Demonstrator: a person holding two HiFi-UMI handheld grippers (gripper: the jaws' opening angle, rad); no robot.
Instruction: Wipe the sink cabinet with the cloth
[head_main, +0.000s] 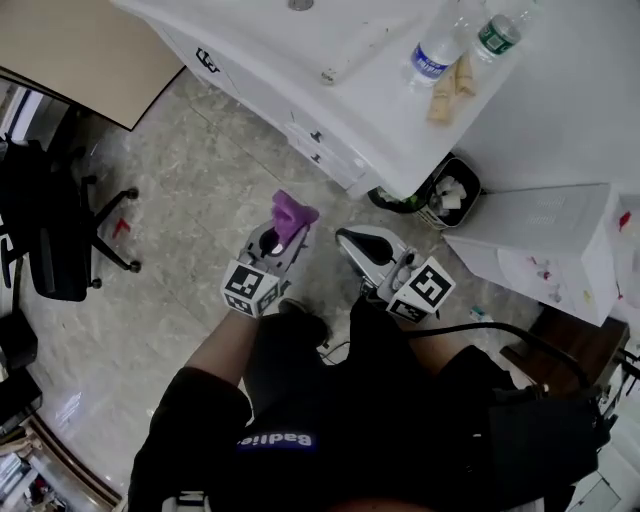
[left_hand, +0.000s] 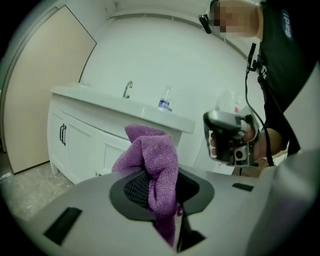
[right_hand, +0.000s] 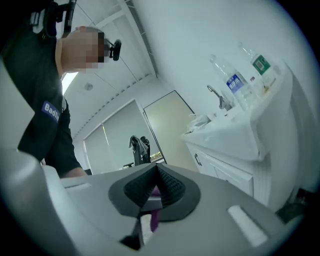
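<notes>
In the head view, your left gripper (head_main: 283, 238) is clamped on the purple cloth (head_main: 293, 214), which stands up out of its jaws above the marble floor (head_main: 190, 200), in front of the white sink cabinet (head_main: 322, 137) and not touching it. Your right gripper (head_main: 351, 241) is just beside it, and I see nothing in its jaws here. Two water bottles (head_main: 432, 54) stand near the front corner of the cabinet top, and a small bin (head_main: 470, 181) is on the floor under that corner. In the left gripper view, the jaws press on the cloth from both sides. It rises between the pads in a bunch and one end hangs down below them. The faucet (left_hand: 128, 89) shows on the cabinet top behind. In the right gripper view, the jaws are together with the pads meeting. A thin purple strip (right_hand: 154, 218) shows low in the slot, and I cannot tell what it is.
</notes>
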